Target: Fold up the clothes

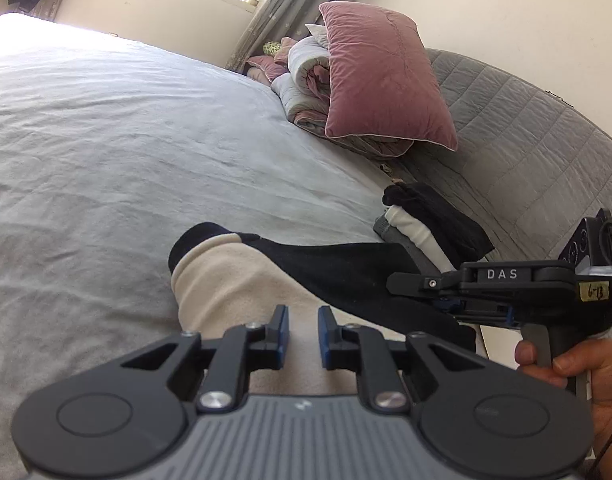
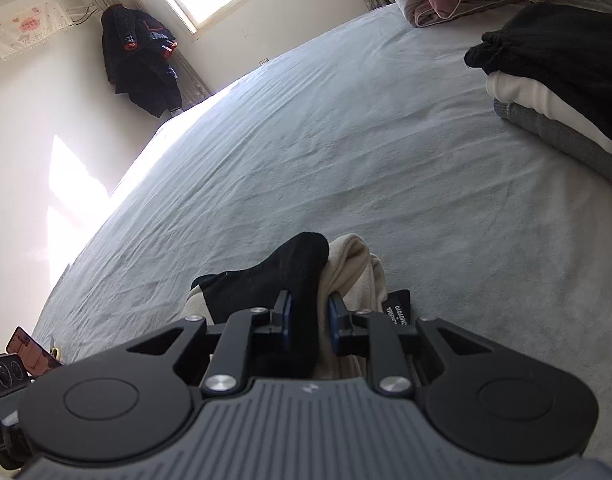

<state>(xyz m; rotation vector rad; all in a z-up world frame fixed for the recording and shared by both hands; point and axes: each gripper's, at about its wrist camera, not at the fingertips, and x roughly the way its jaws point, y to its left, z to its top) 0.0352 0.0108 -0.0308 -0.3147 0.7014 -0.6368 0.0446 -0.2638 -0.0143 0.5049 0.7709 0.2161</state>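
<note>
**Both grippers on the cream-and-black garment, fold in hand**

Garment point(image 1: 242, 280) lies on the near edge of the bed point(image 1: 146, 140), close under both cameras. Left gripper point(image 1: 302, 330): fingers nearly together, cream fleece pinched between them. Right gripper point(image 2: 309, 322): fingers clamped on a bunched black-and-cream part. Folded stack point(image 2: 557, 92) sits far right, apart. To fold well, I judge: keep both pinches firm, lift evenly, carry the edge over flat, avoid dragging the sheet.

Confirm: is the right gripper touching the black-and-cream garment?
Touching. The right wrist view shows the right gripper with both pads pressed against the black-and-cream garment bunched between them.
</note>
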